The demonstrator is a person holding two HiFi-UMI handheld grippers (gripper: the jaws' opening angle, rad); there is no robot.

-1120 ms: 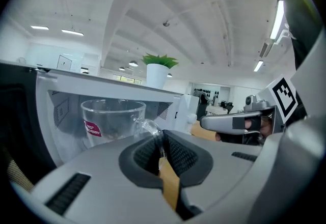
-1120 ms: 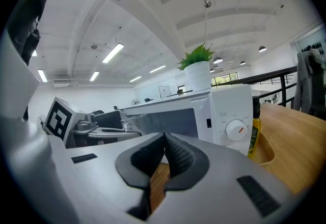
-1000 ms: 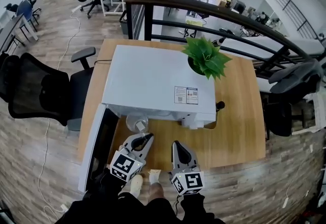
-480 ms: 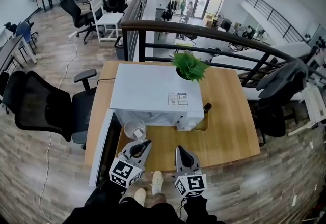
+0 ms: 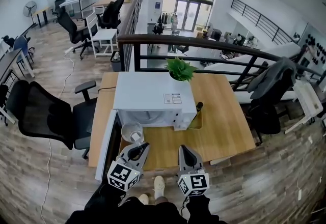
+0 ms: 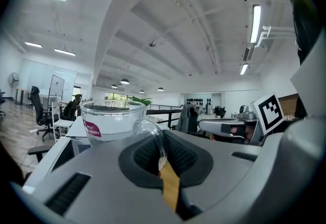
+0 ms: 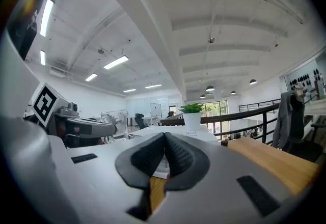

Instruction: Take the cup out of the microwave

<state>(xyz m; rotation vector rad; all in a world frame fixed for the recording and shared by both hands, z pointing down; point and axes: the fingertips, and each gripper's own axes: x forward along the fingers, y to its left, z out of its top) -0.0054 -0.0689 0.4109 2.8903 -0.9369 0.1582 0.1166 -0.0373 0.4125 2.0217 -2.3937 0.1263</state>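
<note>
A clear glass cup (image 5: 132,132) with a red label hangs in front of the white microwave (image 5: 153,96), outside its open cavity. My left gripper (image 5: 137,147) is shut on the cup's handle; in the left gripper view the handle (image 6: 148,129) runs down between the black pads and the cup (image 6: 109,120) stands upright just beyond them. My right gripper (image 5: 184,149) is beside it on the right, shut with nothing in it, its pads (image 7: 179,156) pressed together. The right gripper view shows the cup (image 7: 116,121) far left.
The microwave door (image 5: 105,142) hangs open to the left, over the wooden table (image 5: 226,129). A potted plant (image 5: 179,69) stands at the microwave's back right corner. A black office chair (image 5: 48,113) is left of the table, and a black railing (image 5: 204,45) runs behind it.
Both grippers have risen and drawn back from the microwave's front, the left one carrying the cup with it. The head view now takes in more of the room.
</note>
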